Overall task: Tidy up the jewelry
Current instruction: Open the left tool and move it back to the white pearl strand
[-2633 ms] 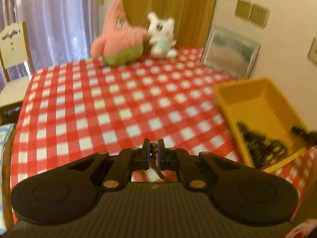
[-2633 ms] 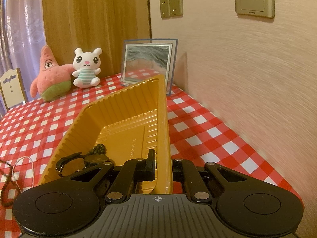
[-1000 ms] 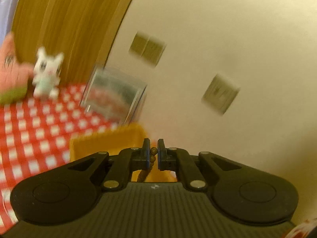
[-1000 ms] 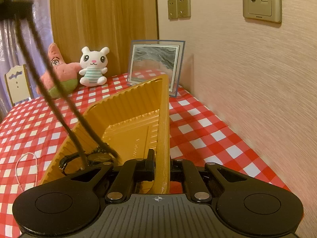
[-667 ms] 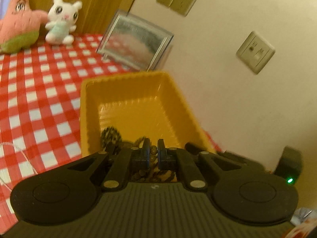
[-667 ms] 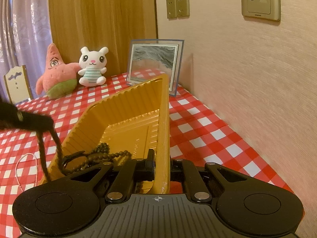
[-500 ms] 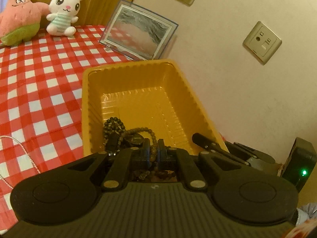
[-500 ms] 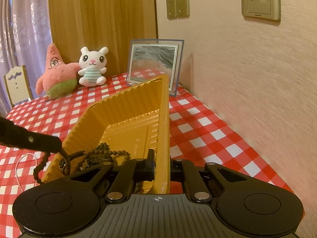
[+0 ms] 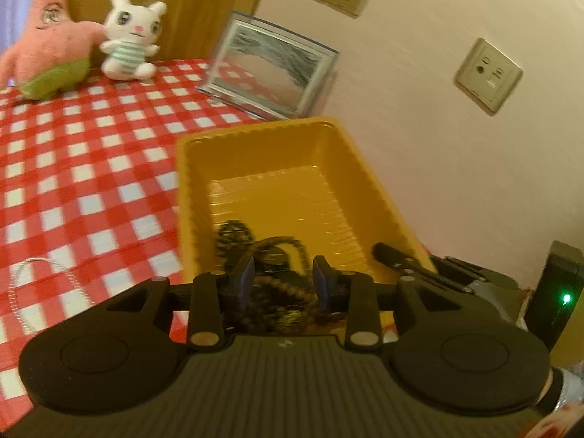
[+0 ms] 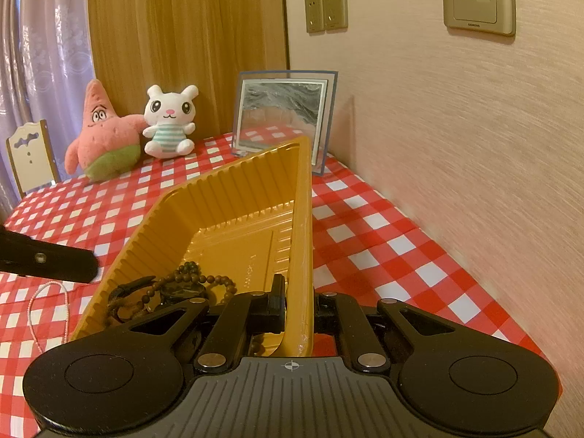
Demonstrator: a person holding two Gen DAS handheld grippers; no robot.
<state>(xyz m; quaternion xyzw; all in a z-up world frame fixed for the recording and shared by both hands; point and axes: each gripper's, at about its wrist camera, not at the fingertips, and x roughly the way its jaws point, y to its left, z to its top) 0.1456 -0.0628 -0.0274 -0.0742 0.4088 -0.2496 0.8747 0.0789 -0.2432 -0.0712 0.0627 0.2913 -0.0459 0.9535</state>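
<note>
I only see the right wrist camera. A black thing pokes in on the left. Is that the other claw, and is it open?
Observer: Yes, it's the left claw. Its jaws have just been opening and stand apart.
Operator: Is it holding the beads?
Observer: No. The brown bead string lies between its fingers in the yellow tray, but the pads don't press on it.
Operator: What's behind my right claw?
Observer: A black box with a small green light glowing on it.
</note>
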